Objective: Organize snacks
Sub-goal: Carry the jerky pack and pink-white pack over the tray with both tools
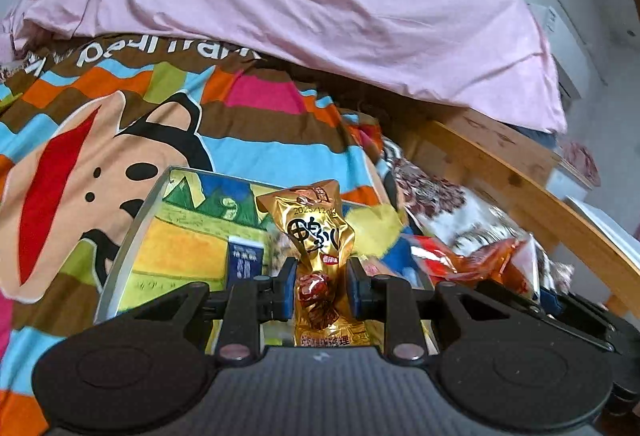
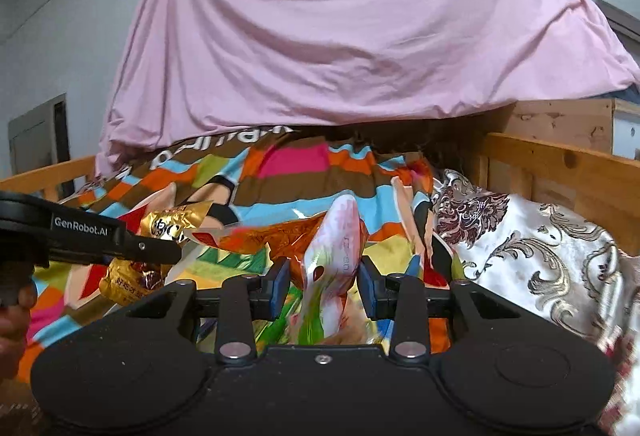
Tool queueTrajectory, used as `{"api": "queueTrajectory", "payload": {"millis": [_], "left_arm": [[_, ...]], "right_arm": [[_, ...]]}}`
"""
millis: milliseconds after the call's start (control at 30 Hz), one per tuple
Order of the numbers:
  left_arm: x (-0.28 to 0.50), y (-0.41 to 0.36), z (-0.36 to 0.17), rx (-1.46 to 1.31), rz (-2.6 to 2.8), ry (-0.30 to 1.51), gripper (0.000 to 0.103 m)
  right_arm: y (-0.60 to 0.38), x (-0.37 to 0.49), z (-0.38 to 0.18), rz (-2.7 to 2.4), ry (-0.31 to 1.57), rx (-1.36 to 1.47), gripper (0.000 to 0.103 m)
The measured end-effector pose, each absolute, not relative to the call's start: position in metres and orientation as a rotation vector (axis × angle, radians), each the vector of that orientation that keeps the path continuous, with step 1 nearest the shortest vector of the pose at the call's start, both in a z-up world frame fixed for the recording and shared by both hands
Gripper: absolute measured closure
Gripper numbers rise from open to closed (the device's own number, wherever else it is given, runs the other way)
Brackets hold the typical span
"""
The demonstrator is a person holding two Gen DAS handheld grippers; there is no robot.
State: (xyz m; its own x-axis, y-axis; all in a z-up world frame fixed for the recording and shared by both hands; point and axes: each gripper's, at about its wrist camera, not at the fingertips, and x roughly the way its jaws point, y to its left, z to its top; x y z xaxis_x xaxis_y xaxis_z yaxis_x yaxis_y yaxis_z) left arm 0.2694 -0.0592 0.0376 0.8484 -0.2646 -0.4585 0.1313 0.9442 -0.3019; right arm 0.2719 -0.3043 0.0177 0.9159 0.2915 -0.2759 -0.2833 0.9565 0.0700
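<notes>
My left gripper (image 1: 322, 286) is shut on a gold snack packet (image 1: 318, 232) and holds it upright above a clear tray (image 1: 132, 228) that lies on the colourful bedspread. The same gold packet (image 2: 168, 224) and the left gripper's body (image 2: 92, 236) show at the left of the right wrist view. My right gripper (image 2: 324, 286) is shut on an orange and white snack packet (image 2: 336, 248), which sticks up between the blue pads. That orange packet (image 1: 476, 264) shows at the right of the left wrist view.
A blue and white packet (image 1: 245, 262) lies in the tray. A pink sheet (image 2: 360, 35) hangs behind the bed. A wooden bed rail (image 1: 520, 191) runs along the right side. A patterned satin cushion (image 2: 532, 256) lies at the right.
</notes>
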Motion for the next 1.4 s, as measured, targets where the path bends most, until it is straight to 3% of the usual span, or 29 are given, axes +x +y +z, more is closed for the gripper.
{"api": "queueTrajectory", "payload": {"millis": [600,1400], "left_arm": [[0.39,-0.105,-0.009,-0.212,-0.21,0.627,0.076],[0.405,-0.119,-0.031,-0.202,-0.188,0.711,0.073]], "right_arm": [[-0.308,0.377,-0.028,0.228,0.451,-0.001,0.064],[-0.31,0.391,-0.043,0.225,0.491,-0.005,0.063]]}}
